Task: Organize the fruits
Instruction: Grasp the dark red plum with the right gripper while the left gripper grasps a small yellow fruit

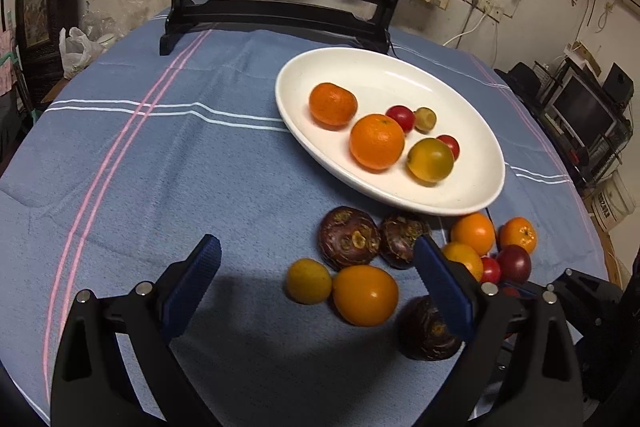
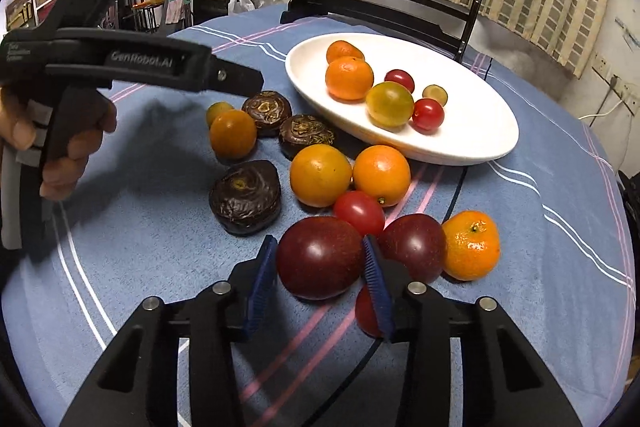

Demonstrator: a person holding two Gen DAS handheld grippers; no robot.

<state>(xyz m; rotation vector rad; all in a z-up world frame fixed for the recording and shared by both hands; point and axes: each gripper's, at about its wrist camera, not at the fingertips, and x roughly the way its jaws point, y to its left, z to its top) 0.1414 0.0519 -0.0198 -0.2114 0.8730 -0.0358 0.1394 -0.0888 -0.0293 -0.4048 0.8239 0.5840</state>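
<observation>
A white oval plate on the blue cloth holds two mandarins, a yellow-green tomato and small cherry tomatoes. In front of it lie loose fruits: dark brown water chestnuts, orange fruits, a red cherry tomato, a mandarin and two dark red plums. My right gripper is shut on the nearer plum, a blue pad on each side of it, low over the cloth. My left gripper hangs open above the loose fruits, holding nothing; a hand grips its handle.
A dark wooden stand with a round painted screen rises behind the plate. A white plastic bag sits at the far left edge. The round table's edge curves away on the right, with shelves and electronics beyond it.
</observation>
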